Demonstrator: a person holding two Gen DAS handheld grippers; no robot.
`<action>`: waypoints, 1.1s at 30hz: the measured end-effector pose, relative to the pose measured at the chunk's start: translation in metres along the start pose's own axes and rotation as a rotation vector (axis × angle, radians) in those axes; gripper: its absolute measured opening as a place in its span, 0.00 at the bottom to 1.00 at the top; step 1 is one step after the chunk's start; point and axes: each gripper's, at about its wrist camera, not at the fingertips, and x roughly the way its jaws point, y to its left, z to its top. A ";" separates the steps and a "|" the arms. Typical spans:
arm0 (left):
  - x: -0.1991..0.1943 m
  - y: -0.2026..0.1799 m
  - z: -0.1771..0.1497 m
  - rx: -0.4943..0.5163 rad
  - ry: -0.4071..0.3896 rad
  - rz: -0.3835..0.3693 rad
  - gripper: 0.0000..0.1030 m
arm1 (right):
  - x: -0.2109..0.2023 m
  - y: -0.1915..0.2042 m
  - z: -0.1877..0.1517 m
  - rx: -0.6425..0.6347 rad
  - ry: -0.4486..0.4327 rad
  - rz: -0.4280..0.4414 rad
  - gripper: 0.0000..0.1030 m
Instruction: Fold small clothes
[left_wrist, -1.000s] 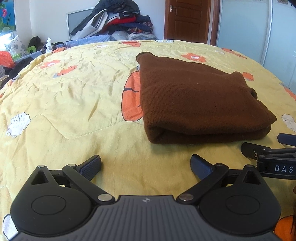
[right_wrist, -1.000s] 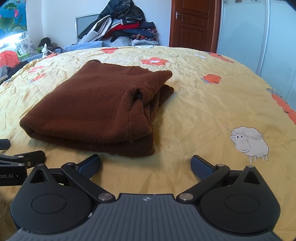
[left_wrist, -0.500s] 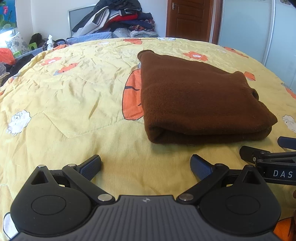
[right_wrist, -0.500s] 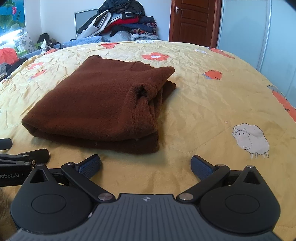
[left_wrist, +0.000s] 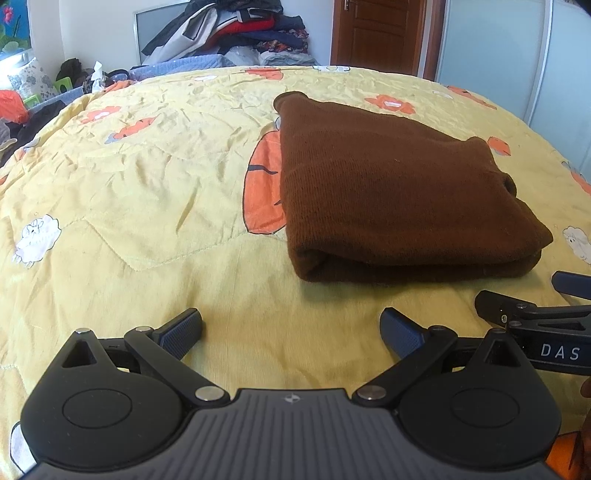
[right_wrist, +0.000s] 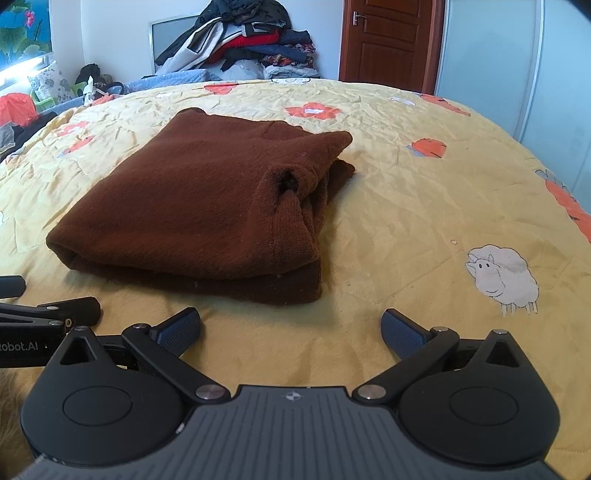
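A brown knitted garment (left_wrist: 399, 199) lies folded into a thick rectangle on the yellow bedspread (left_wrist: 147, 192); the right wrist view shows it (right_wrist: 207, 206) with a rolled cuff at its right end. My left gripper (left_wrist: 291, 328) is open with nothing between its fingers, just short of the fold's near edge and to its left. My right gripper (right_wrist: 291, 328) is open too, near the garment's front right corner. Each gripper shows at the edge of the other's view: the right one (left_wrist: 535, 310), the left one (right_wrist: 48, 310).
A pile of mixed clothes (left_wrist: 236, 33) is heaped beyond the bed's far edge. A brown wooden door (right_wrist: 388, 40) and a pale sliding panel (left_wrist: 498, 55) stand at the back right. Clutter (left_wrist: 22, 107) lies off the bed's left side.
Both grippers have risen and pulled back a little from the folded garment, which now sits slightly farther off. Both stay open; the garment has not moved.
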 end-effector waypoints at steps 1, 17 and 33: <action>0.000 0.000 0.000 0.001 0.001 0.001 1.00 | 0.000 0.000 0.000 0.001 0.000 0.000 1.00; 0.000 0.000 -0.001 0.004 -0.001 0.001 1.00 | 0.000 0.001 0.000 0.000 0.000 -0.001 1.00; 0.000 0.000 -0.001 0.006 -0.002 0.000 1.00 | -0.001 0.002 -0.001 0.002 -0.001 -0.002 1.00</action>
